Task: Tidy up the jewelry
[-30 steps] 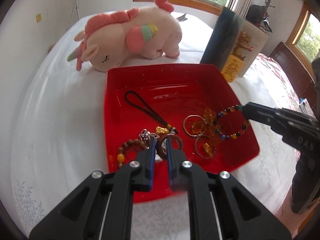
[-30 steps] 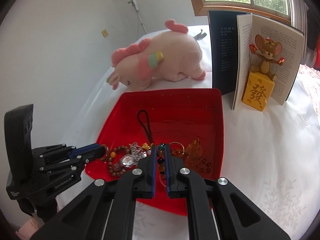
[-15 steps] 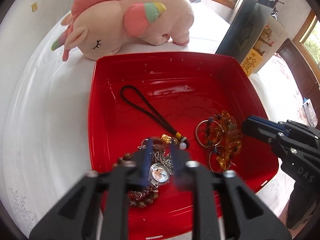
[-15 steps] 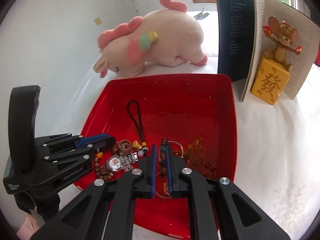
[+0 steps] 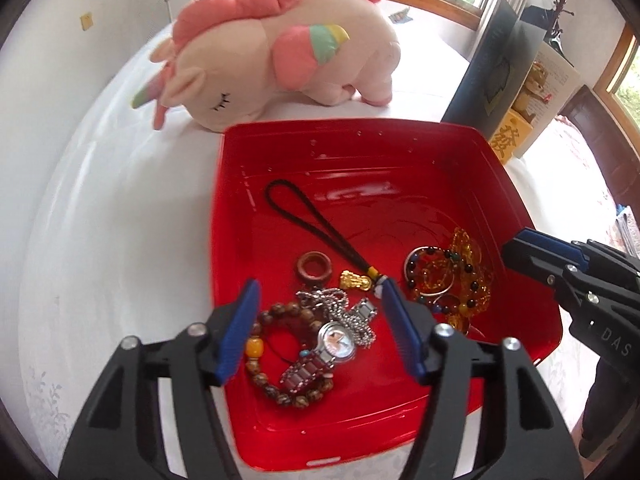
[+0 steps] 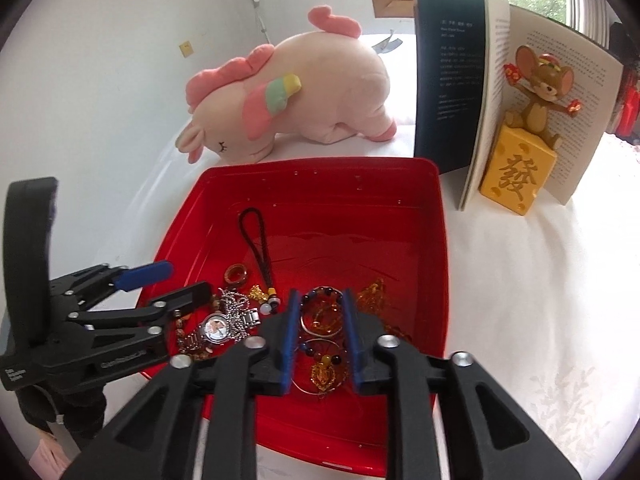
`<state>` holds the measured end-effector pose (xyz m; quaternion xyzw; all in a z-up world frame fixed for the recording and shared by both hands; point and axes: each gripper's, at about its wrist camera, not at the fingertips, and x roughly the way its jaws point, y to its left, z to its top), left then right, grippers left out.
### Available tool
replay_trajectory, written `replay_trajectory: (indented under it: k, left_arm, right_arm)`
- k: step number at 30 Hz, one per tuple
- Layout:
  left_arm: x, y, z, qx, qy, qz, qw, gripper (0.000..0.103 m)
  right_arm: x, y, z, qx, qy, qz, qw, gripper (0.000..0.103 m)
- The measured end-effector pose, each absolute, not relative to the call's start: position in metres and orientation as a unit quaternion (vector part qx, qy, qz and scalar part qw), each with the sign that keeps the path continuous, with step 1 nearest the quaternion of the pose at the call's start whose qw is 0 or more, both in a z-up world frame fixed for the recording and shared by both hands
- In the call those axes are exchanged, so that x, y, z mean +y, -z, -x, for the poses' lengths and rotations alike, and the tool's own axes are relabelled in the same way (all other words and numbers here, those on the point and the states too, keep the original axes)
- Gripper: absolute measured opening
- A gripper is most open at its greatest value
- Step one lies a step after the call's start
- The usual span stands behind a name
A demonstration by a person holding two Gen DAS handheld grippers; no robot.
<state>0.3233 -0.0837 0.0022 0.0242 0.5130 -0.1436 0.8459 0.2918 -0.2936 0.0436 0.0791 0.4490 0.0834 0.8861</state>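
While both grippers are hanging over the red tray (image 5: pixel 460 152), which is sitting on a white bed cover, their jaws are opening and nothing is being pressed between the pads. The left gripper (image 5: pixel 320 328) is standing wide apart around the pile in the lower middle of its frame: the wristwatch (image 5: pixel 338 338), a silver chain (image 5: pixel 332 304) and the wooden bead bracelet (image 5: pixel 264 348) are lying tangled together there. The right gripper (image 6: pixel 320 328) is apart only a little, with the dark bead bracelet (image 6: pixel 322 294) and thin metal hoops (image 6: pixel 320 330) showing in the gap, and amber beads (image 6: pixel 374 292) just beside them to the right. To do this step well, I think each gripper should be choosing one single piece, not a heap. The brown ring (image 5: pixel 315 270) and the black cord charm (image 5: pixel 304 216) are lying apart from the others, so they are looking easier to take. For the watch, I would be closing on its band and lifting slowly, because the chain is crossing over it and may be coming up too. The two grippers are working near each other, so keeping them on separate sides of the tray seems safer.
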Motion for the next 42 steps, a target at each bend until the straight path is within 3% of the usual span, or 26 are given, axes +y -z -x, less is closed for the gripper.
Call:
replay_trajectory:
  k: [3,5,9,17,28,42]
  left_arm:
    - [-0.079,-0.01,-0.313,0.504,0.134,-0.026,0.853,0.075]
    - [-0.076,-0.015,-0.305,0.498,0.131,-0.028,0.857,0.087]
    - [-0.069,-0.024,-0.282,0.484,0.122,-0.029,0.866,0.092]
    - [-0.059,-0.035,-0.236,0.464,0.107,-0.043,0.878,0.094]
    - [-0.052,-0.039,-0.192,0.445,0.095,-0.043,0.889,0.095]
    - [-0.04,-0.027,-0.18,0.449,0.072,-0.03,0.89,0.095]
  right_arm:
    - [-0.294,-0.048,-0.284,0.443,-0.071,-0.073,0.891,0.039]
    - [-0.293,-0.051,-0.276,0.438,-0.065,-0.07,0.894,0.044]
    - [-0.29,-0.056,-0.259,0.435,-0.042,-0.057,0.898,0.065]
    - [-0.29,-0.058,-0.222,0.43,-0.019,-0.046,0.902,0.084]
    - [-0.285,-0.051,-0.177,0.429,-0.027,-0.051,0.902,0.092]
    - [-0.28,-0.042,-0.159,0.434,-0.031,-0.052,0.899,0.092]
